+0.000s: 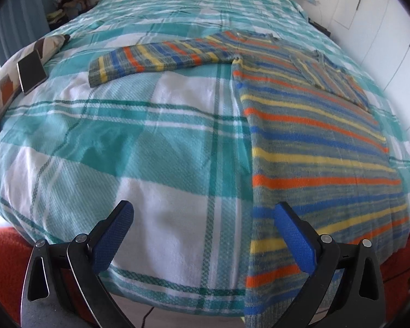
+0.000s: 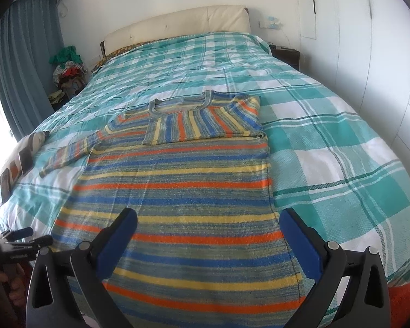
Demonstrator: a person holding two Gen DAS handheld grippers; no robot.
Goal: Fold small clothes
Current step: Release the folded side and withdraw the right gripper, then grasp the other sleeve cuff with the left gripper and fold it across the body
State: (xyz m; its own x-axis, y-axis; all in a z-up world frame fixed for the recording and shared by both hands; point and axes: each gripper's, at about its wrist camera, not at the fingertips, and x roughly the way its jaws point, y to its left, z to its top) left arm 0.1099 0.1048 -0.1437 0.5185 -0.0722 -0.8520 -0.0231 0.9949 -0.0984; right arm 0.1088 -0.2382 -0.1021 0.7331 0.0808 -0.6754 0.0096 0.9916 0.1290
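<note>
A striped knit sweater (image 2: 177, 180) in blue, orange, yellow and grey lies flat on the bed, neck at the far end. Its right sleeve is folded across the chest (image 2: 202, 125). The left sleeve (image 1: 161, 60) stretches straight out over the bedspread. In the left wrist view the sweater (image 1: 319, 147) fills the right side. My left gripper (image 1: 203, 214) is open above the bed's near edge, by the sweater's left hem side, with nothing between its fingers. My right gripper (image 2: 209, 221) is open wide over the sweater's lower body; its pads do not press the cloth.
The bed is covered by a teal and white plaid bedspread (image 2: 328, 142). A patterned pillow (image 1: 27, 68) lies at the left edge. A padded headboard (image 2: 177, 24), a curtain (image 2: 24, 54) and a pile of clothes (image 2: 68, 68) stand beyond. The other handheld gripper (image 2: 19, 243) shows at lower left.
</note>
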